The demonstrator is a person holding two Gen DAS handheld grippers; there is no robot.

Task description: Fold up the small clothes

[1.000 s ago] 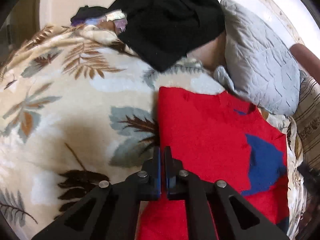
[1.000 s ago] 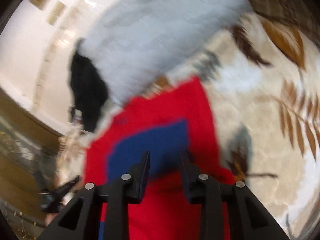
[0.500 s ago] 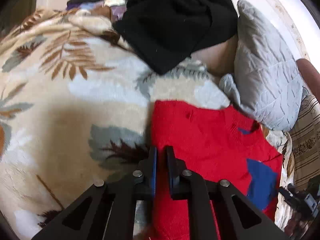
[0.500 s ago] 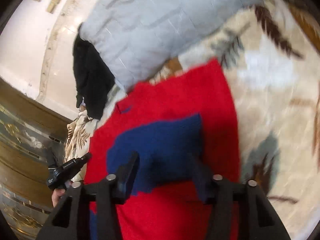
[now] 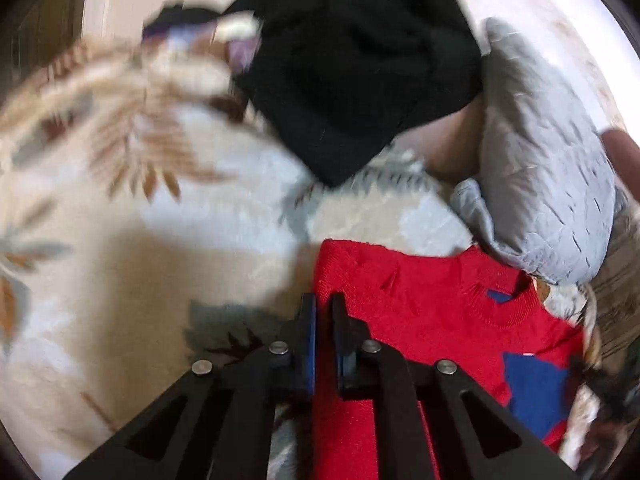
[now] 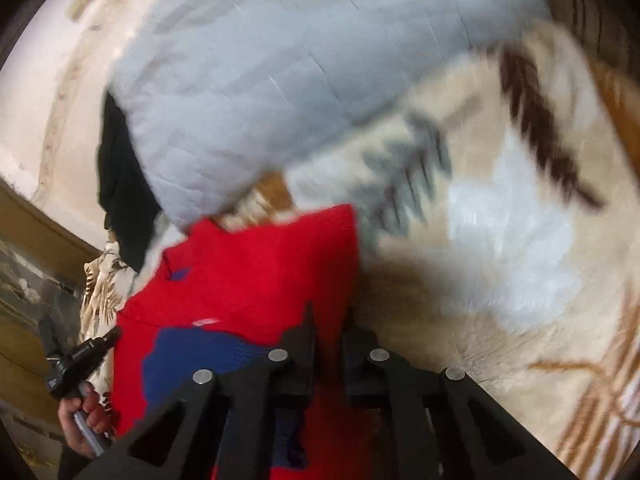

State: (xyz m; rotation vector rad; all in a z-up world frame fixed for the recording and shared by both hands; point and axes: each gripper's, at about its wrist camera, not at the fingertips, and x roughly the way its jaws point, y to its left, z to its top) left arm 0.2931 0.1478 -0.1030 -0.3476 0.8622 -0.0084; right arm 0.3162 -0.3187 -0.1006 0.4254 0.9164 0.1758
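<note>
A cream blanket (image 5: 168, 248) printed with brown and grey leaves covers the bed. At its far end lie a heap of black clothing (image 5: 360, 60) and, beside it, a grey quilted pillow (image 5: 548, 184) whose lower corner sits just above the collar of a red sweater (image 5: 432, 312) with a blue patch. The sweater lies flat on the blanket, directly ahead of both tongs. The left tongs (image 5: 323, 312) are shut, with red cloth showing in the narrow gap between the blue-lined fingers at the sweater's left edge. The right tongs (image 6: 326, 328) have just been closing and now sit nearly shut at the sweater's right edge; whether cloth is pinched there cannot be told. Only the right view shows the person's hand (image 6: 86, 420) gripping the other tool's handle, at the bed's edge. The left view alone shows some purple and white cloth (image 5: 236, 40) beside the black heap.
</note>
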